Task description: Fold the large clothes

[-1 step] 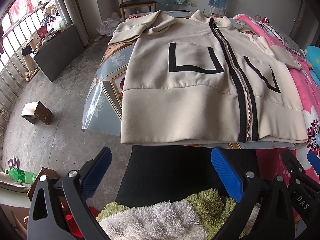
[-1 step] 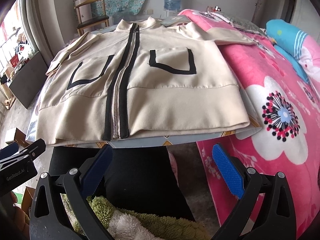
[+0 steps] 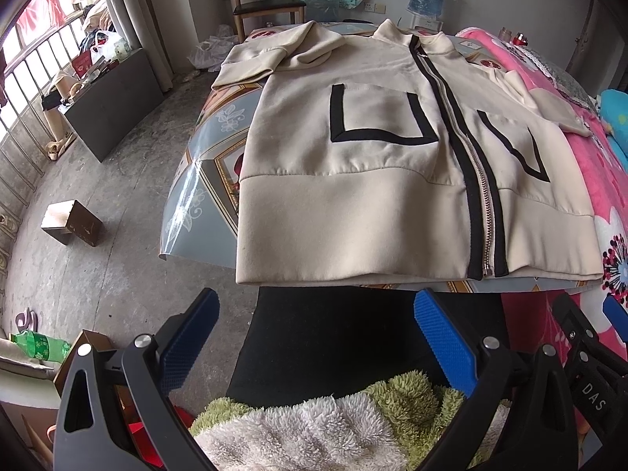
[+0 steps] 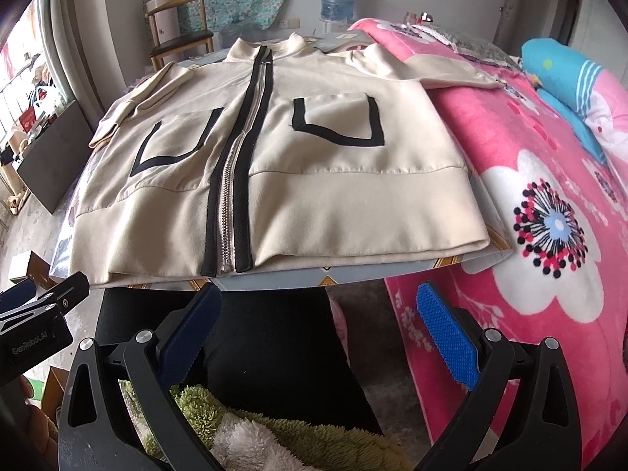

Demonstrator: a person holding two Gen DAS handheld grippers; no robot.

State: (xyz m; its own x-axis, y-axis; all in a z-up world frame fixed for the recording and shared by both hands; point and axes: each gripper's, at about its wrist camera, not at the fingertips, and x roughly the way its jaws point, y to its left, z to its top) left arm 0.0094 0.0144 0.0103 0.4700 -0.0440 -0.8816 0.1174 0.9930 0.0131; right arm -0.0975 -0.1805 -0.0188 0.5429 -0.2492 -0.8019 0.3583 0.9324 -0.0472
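Left gripper (image 3: pixel 314 329) jaws wide apart, nothing between the blue pads; right gripper (image 4: pixel 320 324) same, spread and empty. Both hang short of the table edge, off the cloth. At 12 o'clock from each, the cream jacket (image 3: pixel 353 212) lies flat, front up, zipped, on the table (image 3: pixel 196 196); hem toward the grippers, collar at the far end. Sleeve at 11 o'clock (image 3: pixel 271 53) lies bent near the shoulder, the other sleeve (image 4: pixel 443 68) runs out at 1 o'clock onto the pink blanket (image 4: pixel 549 180). Judgement: folding not started. Both sleeves, side folds and the lengthwise fold all remain.
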